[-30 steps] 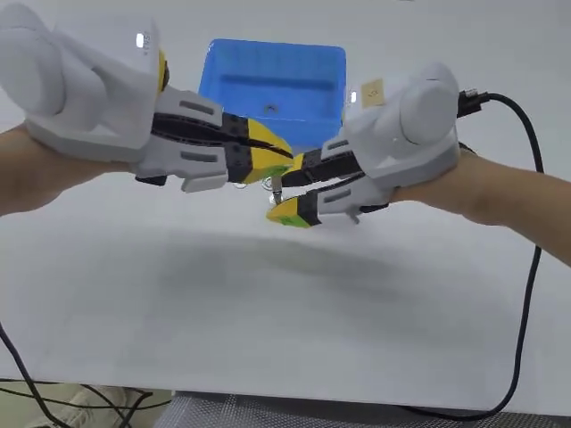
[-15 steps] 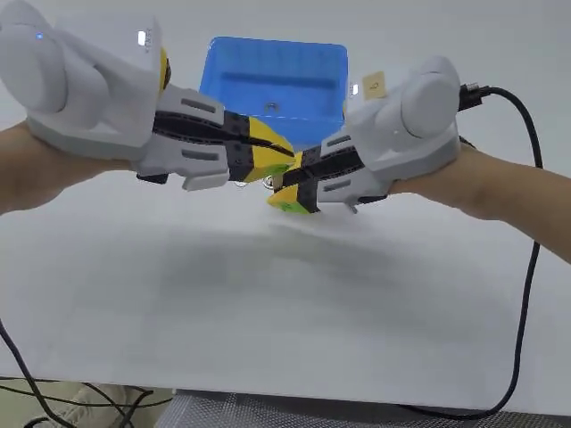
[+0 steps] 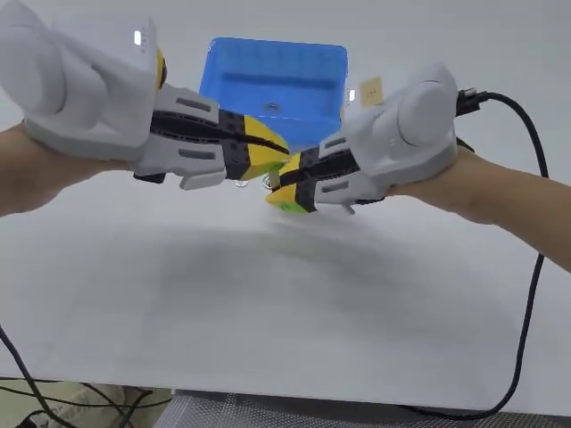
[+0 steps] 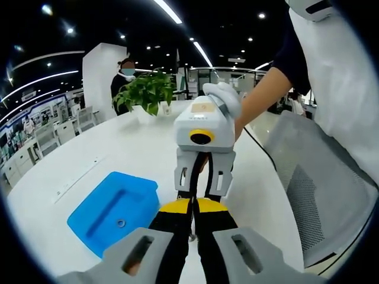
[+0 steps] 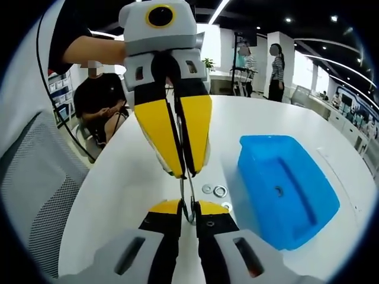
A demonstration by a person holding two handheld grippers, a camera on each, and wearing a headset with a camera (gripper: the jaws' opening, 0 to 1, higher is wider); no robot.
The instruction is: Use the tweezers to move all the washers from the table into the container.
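I have both tools clenched on the tweezers [image 5: 188, 195]: the left gripper [image 5: 182, 170] pinches one end, the right gripper [image 5: 188, 208] the other. They look like thin, springy, slick steel, so I'd hold them mid-leg, where a squeeze closes the tips. The washers [image 5: 220, 191] lie flat on the bench [image 5: 118, 189] just beside the blue container [image 5: 260, 155], toward the bench's far edge. They look light, hard and thin, best nipped across the ring.

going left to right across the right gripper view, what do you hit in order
mesh chair → left gripper → washers on the table → blue container
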